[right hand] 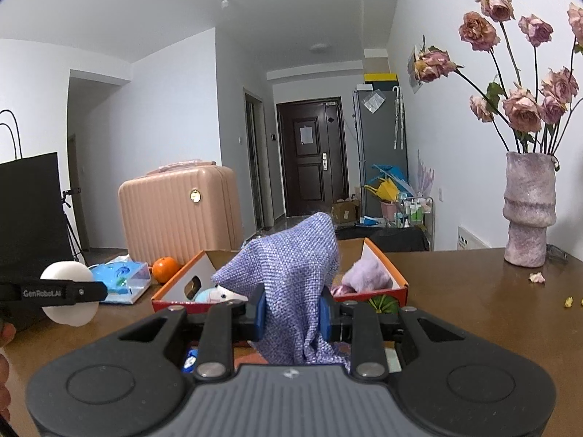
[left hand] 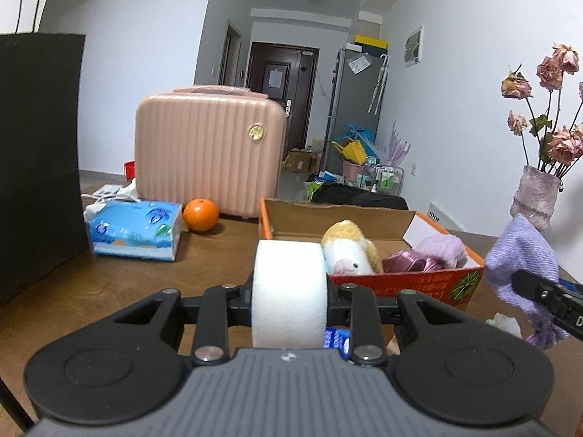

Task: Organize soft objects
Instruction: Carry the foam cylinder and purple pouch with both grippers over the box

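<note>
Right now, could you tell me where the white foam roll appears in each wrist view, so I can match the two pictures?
Left wrist view: the white foam roll sits bottom centre, clamped in the left gripper, in front of the orange box.
Right wrist view: the same roll is at the far left edge, held up by the left gripper's finger.
Shared landmark: the pink suitcase behind the table.

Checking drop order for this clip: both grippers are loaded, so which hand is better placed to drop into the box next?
Probably the right. Its gripper, shut on the purple cloth, looks closer to the orange box, the cloth already overlapping its opening. The left gripper holds the white foam roll back before the near wall.
</note>
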`<state>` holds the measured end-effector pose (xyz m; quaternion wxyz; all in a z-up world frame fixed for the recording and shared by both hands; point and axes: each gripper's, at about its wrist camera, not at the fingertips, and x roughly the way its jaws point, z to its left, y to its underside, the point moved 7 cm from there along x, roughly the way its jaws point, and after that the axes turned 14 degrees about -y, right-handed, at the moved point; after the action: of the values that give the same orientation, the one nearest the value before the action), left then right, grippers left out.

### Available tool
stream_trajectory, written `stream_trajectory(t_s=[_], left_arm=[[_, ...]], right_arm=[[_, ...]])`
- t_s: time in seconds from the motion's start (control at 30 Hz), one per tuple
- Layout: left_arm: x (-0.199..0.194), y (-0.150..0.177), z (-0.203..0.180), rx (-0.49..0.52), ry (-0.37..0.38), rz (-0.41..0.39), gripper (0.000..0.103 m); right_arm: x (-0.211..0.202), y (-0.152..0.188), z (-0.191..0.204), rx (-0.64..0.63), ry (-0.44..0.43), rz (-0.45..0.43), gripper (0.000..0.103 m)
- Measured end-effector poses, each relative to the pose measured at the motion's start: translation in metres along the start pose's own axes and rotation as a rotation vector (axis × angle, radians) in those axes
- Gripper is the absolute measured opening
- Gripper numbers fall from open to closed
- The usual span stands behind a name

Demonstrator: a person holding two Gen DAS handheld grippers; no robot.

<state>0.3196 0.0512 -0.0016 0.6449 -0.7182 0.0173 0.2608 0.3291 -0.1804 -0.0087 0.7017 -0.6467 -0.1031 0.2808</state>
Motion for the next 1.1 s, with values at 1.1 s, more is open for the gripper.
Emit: stream_trajectory(t_s=[1.1], left_arm=[[0.048,-0.052,-0.048,-0.014,0.021,-0.057,0.03]], right_arm=[[0.067,-0.029,-0.015,0.008,0.019,-0.043,0.027]])
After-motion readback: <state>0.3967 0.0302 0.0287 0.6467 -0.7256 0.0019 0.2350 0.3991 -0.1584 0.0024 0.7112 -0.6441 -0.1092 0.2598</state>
